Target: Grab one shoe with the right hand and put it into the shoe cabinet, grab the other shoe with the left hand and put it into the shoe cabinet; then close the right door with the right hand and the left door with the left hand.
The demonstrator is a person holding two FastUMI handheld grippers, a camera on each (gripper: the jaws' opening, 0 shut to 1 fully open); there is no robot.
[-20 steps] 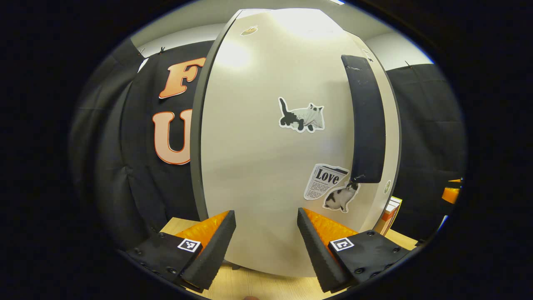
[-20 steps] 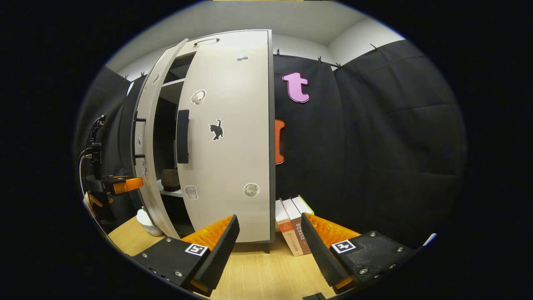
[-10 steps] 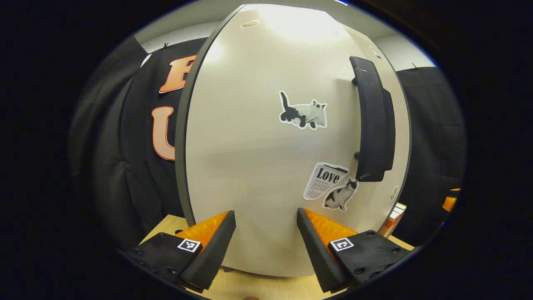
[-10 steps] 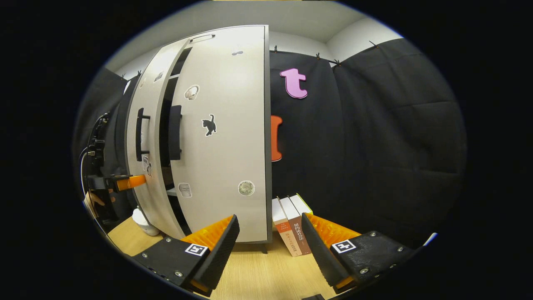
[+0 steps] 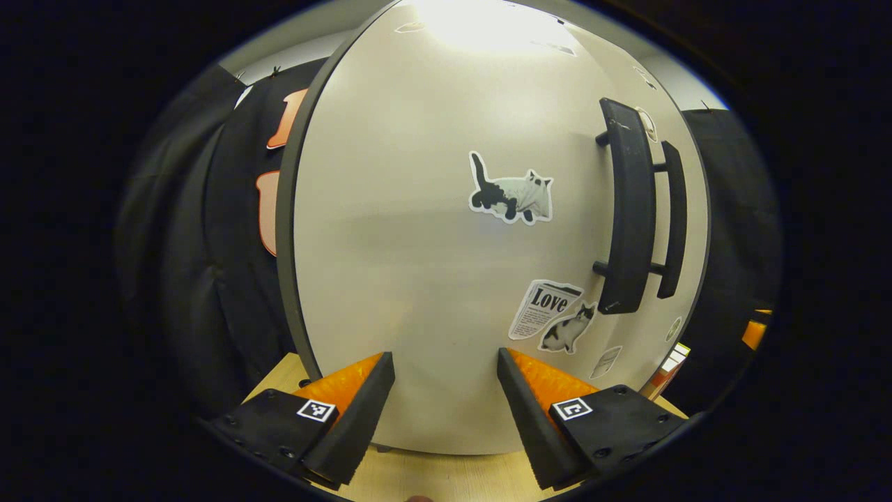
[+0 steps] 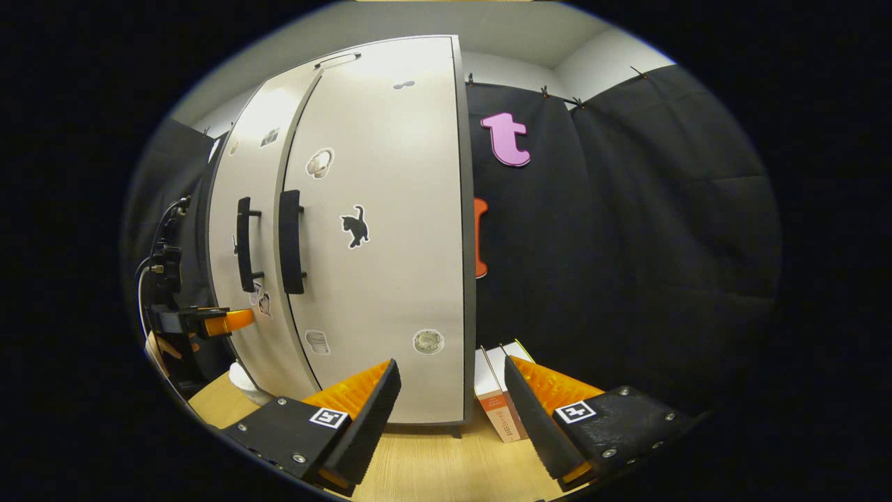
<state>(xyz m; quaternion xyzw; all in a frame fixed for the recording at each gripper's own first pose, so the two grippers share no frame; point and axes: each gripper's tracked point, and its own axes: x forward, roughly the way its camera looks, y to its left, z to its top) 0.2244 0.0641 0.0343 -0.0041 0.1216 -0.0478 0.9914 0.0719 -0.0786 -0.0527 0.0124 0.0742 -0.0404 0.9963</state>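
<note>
The shoe cabinet (image 6: 390, 104) stands on the wooden table with both pale doors flush, hiding its inside. The left door (image 5: 390, 244), with cat stickers, looms right in front of my left gripper (image 5: 446, 383), which is open with its fingertips close to the panel, low down. Its black handle (image 5: 622, 216) sits beside the right door's handle (image 5: 672, 216). In the right gripper view the right door (image 6: 397, 279) faces me, and my right gripper (image 6: 449, 394) hangs open a little in front of its lower edge, holding nothing. The left gripper (image 6: 233, 321) shows there against the left door (image 6: 251, 174).
A few books (image 6: 498, 404) stand on the table (image 6: 432, 467) just right of the cabinet. A small white object (image 6: 244, 380) sits by the cabinet's lower left corner. Black cloth walls surround the cabinet on both sides.
The left door has swung from ajar to shut, pushed by my left gripper, and the dark gap between the doors is gone. My right gripper has barely moved.
</note>
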